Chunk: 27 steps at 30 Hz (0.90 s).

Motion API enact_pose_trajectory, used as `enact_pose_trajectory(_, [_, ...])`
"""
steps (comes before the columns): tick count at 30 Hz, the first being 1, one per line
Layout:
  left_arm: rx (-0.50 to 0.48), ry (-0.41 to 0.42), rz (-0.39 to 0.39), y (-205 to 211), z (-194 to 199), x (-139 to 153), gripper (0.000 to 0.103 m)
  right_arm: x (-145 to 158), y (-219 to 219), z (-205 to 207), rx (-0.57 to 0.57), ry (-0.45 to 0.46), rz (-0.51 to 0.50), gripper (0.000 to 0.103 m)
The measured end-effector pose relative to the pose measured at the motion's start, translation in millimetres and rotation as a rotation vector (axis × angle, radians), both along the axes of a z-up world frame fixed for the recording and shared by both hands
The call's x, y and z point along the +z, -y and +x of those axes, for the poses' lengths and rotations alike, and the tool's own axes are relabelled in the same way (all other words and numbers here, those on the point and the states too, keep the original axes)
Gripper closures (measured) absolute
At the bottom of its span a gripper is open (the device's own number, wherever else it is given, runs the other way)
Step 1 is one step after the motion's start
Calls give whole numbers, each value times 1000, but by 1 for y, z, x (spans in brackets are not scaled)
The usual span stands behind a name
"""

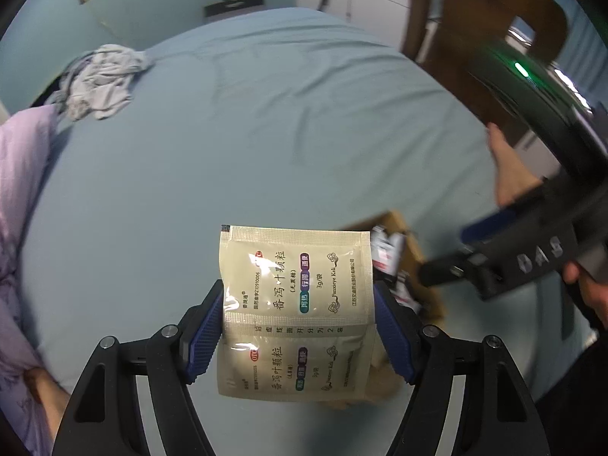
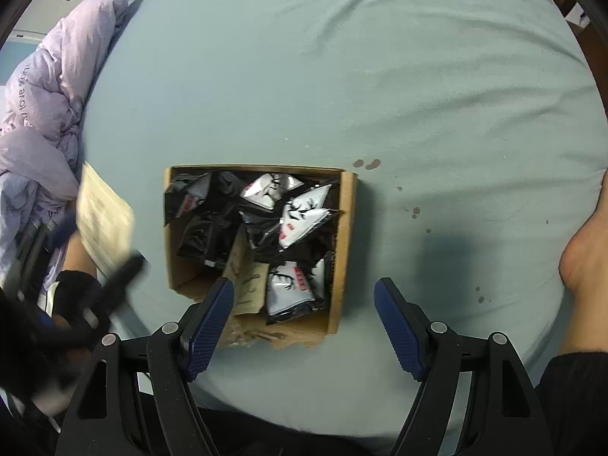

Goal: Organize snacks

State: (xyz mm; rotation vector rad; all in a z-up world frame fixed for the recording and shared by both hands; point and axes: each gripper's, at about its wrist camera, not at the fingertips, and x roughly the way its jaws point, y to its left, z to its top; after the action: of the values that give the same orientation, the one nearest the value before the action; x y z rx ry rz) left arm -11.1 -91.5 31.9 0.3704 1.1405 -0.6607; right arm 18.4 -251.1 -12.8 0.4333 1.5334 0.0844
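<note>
My left gripper point(image 1: 298, 326) is shut on a beige double sachet strip point(image 1: 296, 304) with Chinese print, held above the blue bed sheet; the strip also shows blurred in the right wrist view point(image 2: 102, 224). A brown cardboard box point(image 2: 345, 228) lies on the sheet, holding several black-and-white snack packets point(image 2: 300, 216) and a beige sachet point(image 2: 247, 285). My right gripper point(image 2: 304, 319) is open and empty, hovering above the box's near edge. In the left wrist view the right gripper point(image 1: 437, 277) is at the right, and the box point(image 1: 402, 228) is partly hidden behind the strip.
A lilac duvet point(image 2: 41, 114) is bunched at the left of the bed. Crumpled grey clothes point(image 1: 102, 79) lie at the far side. A wooden chair point(image 1: 475, 30) stands beyond the bed. A bare foot point(image 2: 585, 243) rests on the sheet at the right.
</note>
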Motion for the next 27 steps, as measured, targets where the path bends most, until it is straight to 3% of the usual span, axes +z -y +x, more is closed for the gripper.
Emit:
enact_pose_trajectory(10, [-86, -158, -10, 15, -28, -30, 20, 3, -11, -6, 19, -7, -35, 27])
enact_pose_trajectory(14, [-55, -109, -5, 9, -19, -24, 15, 5, -12, -7, 37, 4, -50, 27])
enact_pose_trajectory(18, [50, -40, 5, -8, -2, -17, 10, 4, -10, -9, 39, 5, -57, 27])
enact_pose_trajectory(27, [214, 35, 16, -31, 15, -17, 9, 1, -5, -15, 20, 79, -187, 27])
